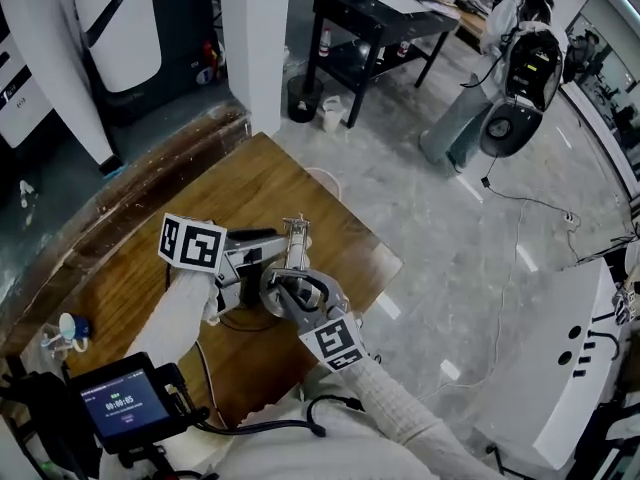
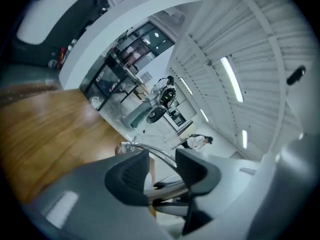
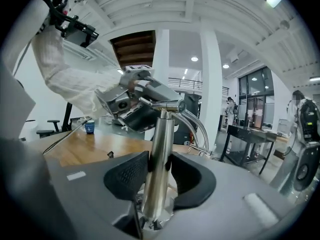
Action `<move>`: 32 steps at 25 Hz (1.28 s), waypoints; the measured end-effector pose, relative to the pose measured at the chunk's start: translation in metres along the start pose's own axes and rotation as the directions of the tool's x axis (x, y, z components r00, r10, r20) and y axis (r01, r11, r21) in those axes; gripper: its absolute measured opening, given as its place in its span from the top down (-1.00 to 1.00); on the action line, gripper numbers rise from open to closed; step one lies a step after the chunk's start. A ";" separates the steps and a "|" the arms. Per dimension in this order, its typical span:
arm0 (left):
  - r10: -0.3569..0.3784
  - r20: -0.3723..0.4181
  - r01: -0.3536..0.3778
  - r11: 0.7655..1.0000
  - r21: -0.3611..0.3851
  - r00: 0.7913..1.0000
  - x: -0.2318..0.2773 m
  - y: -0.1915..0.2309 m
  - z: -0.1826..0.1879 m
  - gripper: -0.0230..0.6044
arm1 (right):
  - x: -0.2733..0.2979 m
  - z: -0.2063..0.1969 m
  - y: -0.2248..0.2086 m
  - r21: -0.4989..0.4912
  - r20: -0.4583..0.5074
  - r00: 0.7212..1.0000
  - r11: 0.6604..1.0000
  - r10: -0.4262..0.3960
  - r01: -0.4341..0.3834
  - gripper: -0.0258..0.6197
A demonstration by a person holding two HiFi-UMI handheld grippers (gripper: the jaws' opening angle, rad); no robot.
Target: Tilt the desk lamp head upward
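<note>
A chrome desk lamp stands on the wooden table (image 1: 130, 268). Its upright post (image 3: 159, 149) rises between the pads of my right gripper (image 3: 160, 171), which touch it on both sides, so that gripper is shut on it low down. A curved chrome arm (image 3: 200, 126) leaves the top of the post (image 1: 295, 240). My left gripper (image 3: 125, 101) is up beside the dark lamp head (image 3: 136, 118). In its own view my left gripper (image 2: 162, 166) is open, and only the chrome arm (image 2: 150, 151) shows beyond the gap. From above, both grippers (image 1: 265, 260) (image 1: 288, 280) meet at the lamp.
A small blue-capped cup (image 1: 72, 328) stands at the table's left. A screen device (image 1: 125, 405) sits at the near edge, with a cable (image 1: 205, 368) across the wood. The table ends just right of the lamp. A black bench (image 1: 380, 18) and a white machine (image 1: 520, 78) stand beyond on the floor.
</note>
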State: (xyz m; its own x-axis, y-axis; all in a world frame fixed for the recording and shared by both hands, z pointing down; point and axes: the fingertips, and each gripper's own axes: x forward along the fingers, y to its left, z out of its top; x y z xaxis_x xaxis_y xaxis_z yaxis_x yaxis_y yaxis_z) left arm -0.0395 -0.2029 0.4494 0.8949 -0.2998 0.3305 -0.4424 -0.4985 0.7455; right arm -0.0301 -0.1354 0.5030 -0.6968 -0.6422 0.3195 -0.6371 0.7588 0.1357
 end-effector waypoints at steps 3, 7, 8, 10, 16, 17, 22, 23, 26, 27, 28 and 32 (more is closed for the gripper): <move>-0.101 -0.015 0.098 0.985 -0.139 0.995 0.007 -0.005 -0.003 0.43 | -0.006 0.003 0.004 -0.042 0.011 1.000 0.999 0.025 -0.024 0.48; -0.151 -0.037 0.140 0.970 -0.200 0.988 0.022 0.007 -0.005 0.43 | 0.002 0.001 -0.001 -0.057 0.019 1.000 0.998 0.020 -0.019 0.47; -0.162 -0.036 0.151 0.965 -0.214 0.986 0.026 0.010 -0.004 0.44 | 0.004 -0.001 -0.003 -0.053 0.020 1.000 0.999 0.014 -0.013 0.47; -0.186 -0.039 0.172 0.955 -0.240 0.982 0.031 0.014 -0.003 0.45 | 0.007 -0.004 -0.005 -0.046 0.021 1.000 0.999 0.000 0.001 0.47; -0.254 -0.016 0.235 0.916 -0.325 0.967 0.036 0.016 0.000 0.46 | 0.008 -0.004 -0.006 -0.052 0.019 1.000 0.999 -0.011 0.012 0.47; -0.264 -0.005 0.248 0.913 -0.325 0.965 0.037 0.015 0.001 0.47 | 0.008 -0.004 -0.006 -0.052 0.017 1.000 0.999 -0.013 0.014 0.46; -0.225 0.031 0.225 0.943 -0.246 0.974 0.036 0.016 -0.001 0.48 | 0.006 -0.007 -0.007 -0.048 0.018 1.000 0.999 -0.010 0.011 0.47; -0.218 0.040 0.221 0.950 -0.222 0.975 0.035 0.015 -0.001 0.48 | 0.006 -0.007 -0.007 -0.047 0.015 1.000 0.999 -0.007 0.008 0.47; -0.210 0.056 0.217 0.955 -0.203 0.976 0.033 0.014 -0.002 0.49 | 0.007 -0.007 -0.006 -0.051 0.010 1.000 0.999 0.001 0.000 0.47; -0.206 0.053 0.212 0.957 -0.197 0.977 0.033 0.014 -0.001 0.49 | 0.008 -0.007 -0.006 -0.053 0.012 1.000 0.999 0.002 -0.001 0.47; -0.201 0.046 0.206 0.961 -0.184 0.979 0.032 0.015 -0.001 0.50 | 0.008 -0.007 -0.006 -0.054 0.013 1.000 0.999 0.003 -0.002 0.47; -0.189 0.031 0.191 0.973 -0.128 0.981 0.032 0.013 0.002 0.50 | 0.008 -0.007 -0.006 -0.054 0.016 1.000 0.998 0.009 -0.008 0.47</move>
State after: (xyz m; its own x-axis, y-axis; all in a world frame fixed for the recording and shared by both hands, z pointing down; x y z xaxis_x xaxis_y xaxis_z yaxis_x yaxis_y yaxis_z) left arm -0.0173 -0.2203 0.4691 0.9602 -0.2250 0.1657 -0.2515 -0.4379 0.8631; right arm -0.0293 -0.1448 0.5113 -0.7074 -0.6373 0.3058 -0.6129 0.7685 0.1839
